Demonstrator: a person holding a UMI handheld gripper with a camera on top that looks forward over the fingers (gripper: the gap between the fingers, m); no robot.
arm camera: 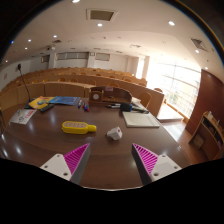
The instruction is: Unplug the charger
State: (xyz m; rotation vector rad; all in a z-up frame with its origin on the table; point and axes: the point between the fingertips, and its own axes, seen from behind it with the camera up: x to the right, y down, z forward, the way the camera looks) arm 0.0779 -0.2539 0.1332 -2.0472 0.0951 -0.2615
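Two fingers: gripper point(112, 160) spread wide, holding nothing.
Charger: small white block point(114, 133) on table point(60, 145), just ahead, between fingers.
Risk: it may skid away; yellow case point(78, 127) sits near.

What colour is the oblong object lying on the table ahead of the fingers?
Yellow, the oblong object; gripper view.

My gripper point(108, 160) shows as two pale, whitish fingers point(62, 166), each a blocky wedge whose inner face carries a bright magenta pad point(77, 157) of triangular outline, ribbed with fine ridges and tapering to a narrow tip.
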